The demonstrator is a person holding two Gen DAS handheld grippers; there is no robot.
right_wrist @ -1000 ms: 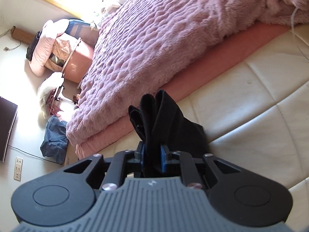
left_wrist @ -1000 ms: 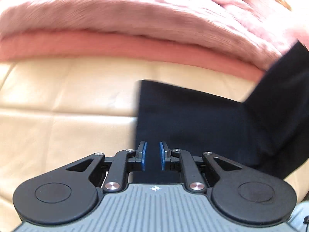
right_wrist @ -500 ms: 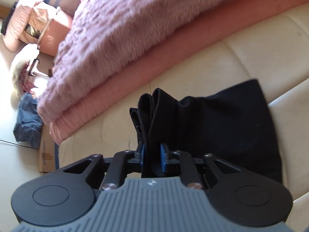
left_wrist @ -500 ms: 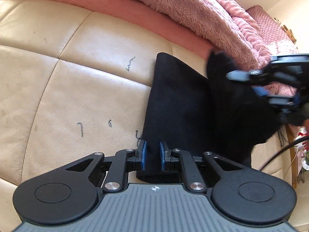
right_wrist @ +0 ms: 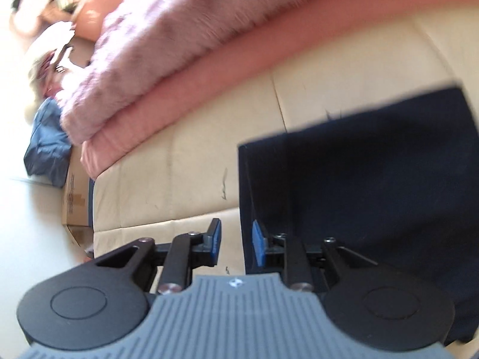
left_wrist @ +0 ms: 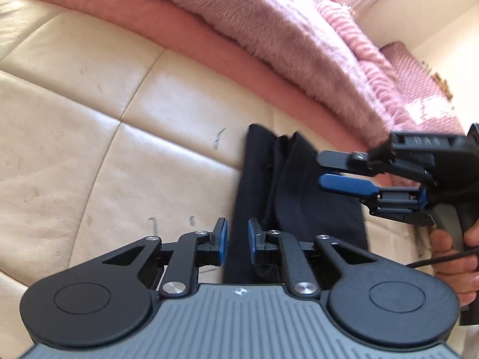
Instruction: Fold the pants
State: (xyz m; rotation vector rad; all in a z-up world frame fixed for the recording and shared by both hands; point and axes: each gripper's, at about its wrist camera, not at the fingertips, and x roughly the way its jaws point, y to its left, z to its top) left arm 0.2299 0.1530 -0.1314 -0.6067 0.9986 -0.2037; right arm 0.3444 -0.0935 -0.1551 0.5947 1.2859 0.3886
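Already the black pants (left_wrist: pixel 287 185) lie as a compact dark slab on the cream leather seat (left_wrist: pixel 89 125) at the foot of a bed, the pink sheet (left_wrist: pixel 185 39) and the plush pink blanket (left_wrist: pixel 269 21) running past beyond them toward twelve o'clock. In the left wrist view the slab shows layered edges at its far end, so at least one fold looks to be in place, and the stack sits flat rather than hanging from anything. The right gripper (left_wrist: pixel 324 172) enters that view from three o'clock, a hand (left_wrist: pixel 449 257) on its handle; its fingers (left_wrist: pixel 347 185) have just been opening and now stand narrowly apart above the top layer with no cloth between them. Its own view agrees: the right gripper (right_wrist: pixel 235 243) has bare seat showing in the gap, the pants (right_wrist: pixel 374 179) beginning just at the inner side of its three o'clock finger. The left gripper (left_wrist: pixel 238 243) sits at the near end of the slab, its fingers (left_wrist: pixel 223 242) also just eased slightly apart and narrow, with the cloth's near edge running into the gap; whether the pads press it I cannot tell, though a sliver of space seems visible on each side. My judgement is that the fold is laid and the release under way; what remains is perhaps one more fold or a smoothing of the edges.
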